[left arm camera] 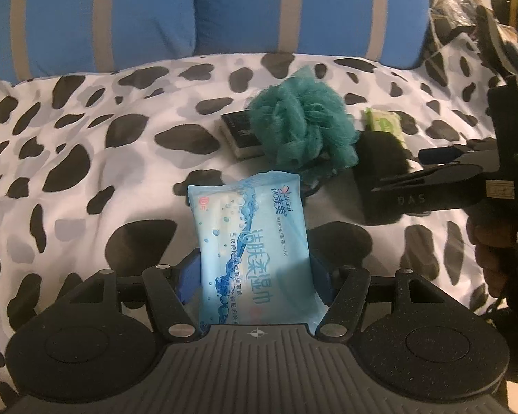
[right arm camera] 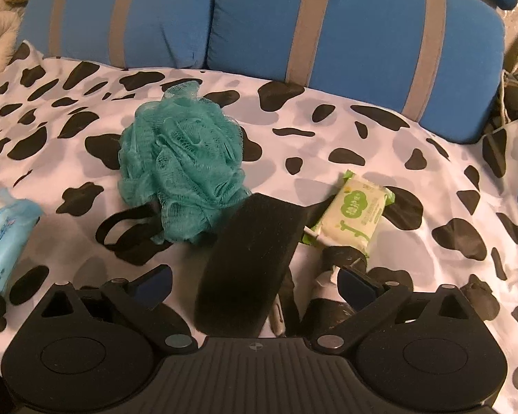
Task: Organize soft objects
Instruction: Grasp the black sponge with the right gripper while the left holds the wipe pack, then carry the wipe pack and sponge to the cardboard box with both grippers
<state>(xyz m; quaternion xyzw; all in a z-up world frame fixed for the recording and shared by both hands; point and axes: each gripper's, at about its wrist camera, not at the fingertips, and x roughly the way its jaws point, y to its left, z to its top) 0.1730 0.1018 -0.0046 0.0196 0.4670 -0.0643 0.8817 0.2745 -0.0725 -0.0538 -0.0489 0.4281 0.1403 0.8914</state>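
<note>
My left gripper (left arm camera: 255,269) is shut on a light blue wet-wipes pack (left arm camera: 252,241), held above the cow-print bed cover (left arm camera: 86,158). The pack's edge also shows at the left of the right wrist view (right arm camera: 3,238). My right gripper (right arm camera: 255,279) has its fingers spread wide; a black sponge block (right arm camera: 252,262) lies between them, and I cannot tell if they press it. It shows in the left wrist view (left arm camera: 383,179) too. A teal mesh bath pouf (right arm camera: 183,158) with a black loop lies just beyond. A small green wipes pack (right arm camera: 355,214) lies to the right.
A black-topped sponge (left arm camera: 240,134) lies left of the pouf (left arm camera: 304,131). Two blue pillows with grey stripes (right arm camera: 293,27) line the back of the bed. Clutter and bags (left arm camera: 466,3) sit at the far right.
</note>
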